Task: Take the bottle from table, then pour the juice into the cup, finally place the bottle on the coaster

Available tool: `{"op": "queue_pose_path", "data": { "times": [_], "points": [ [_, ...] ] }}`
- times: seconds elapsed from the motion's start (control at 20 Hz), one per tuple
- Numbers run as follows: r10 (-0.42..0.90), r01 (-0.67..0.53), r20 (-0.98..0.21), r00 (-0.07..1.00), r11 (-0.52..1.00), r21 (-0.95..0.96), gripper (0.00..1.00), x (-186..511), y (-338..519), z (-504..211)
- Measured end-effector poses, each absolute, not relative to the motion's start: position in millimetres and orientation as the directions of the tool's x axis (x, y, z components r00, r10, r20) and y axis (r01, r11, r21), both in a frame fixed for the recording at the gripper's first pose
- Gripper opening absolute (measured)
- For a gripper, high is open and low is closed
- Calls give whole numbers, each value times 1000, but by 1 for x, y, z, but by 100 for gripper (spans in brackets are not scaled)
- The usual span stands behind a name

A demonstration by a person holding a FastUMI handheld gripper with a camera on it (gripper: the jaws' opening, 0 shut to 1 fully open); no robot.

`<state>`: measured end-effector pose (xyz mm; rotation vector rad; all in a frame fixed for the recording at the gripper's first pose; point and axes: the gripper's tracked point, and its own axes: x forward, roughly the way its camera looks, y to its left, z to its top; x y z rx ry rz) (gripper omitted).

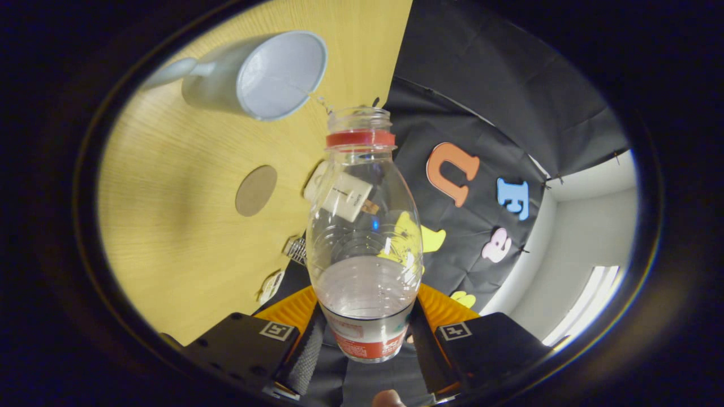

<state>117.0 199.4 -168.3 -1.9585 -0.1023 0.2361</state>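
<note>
A clear plastic bottle [363, 237] with a red neck ring and no cap sits between my gripper's [365, 333] fingers, which press on its labelled lower part. The gripper is rolled over so the bottle lies tilted, with clear liquid pooled in its lower half. The bottle's open mouth is close to the rim of a pale blue-grey cup [266, 76] with a handle, standing on the wooden table [169, 226]. A thin clear stream runs from the mouth into the cup. A round brown coaster [256, 190] lies on the table beside the bottle, between the cup and the fingers.
A white boxy object [339, 195] shows through the bottle at the table's edge, with small items [294, 249] near it. Black cloth wall hangs beyond the table edge. A white wall and a bright light strip [582, 305] lie beyond the cloth.
</note>
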Motion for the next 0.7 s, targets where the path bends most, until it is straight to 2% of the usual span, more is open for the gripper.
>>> {"op": "queue_pose_path", "data": {
  "times": [0.7],
  "points": [
    [197,1,-99,975,-456,-890,78,120,206,-163]
  ]
}}
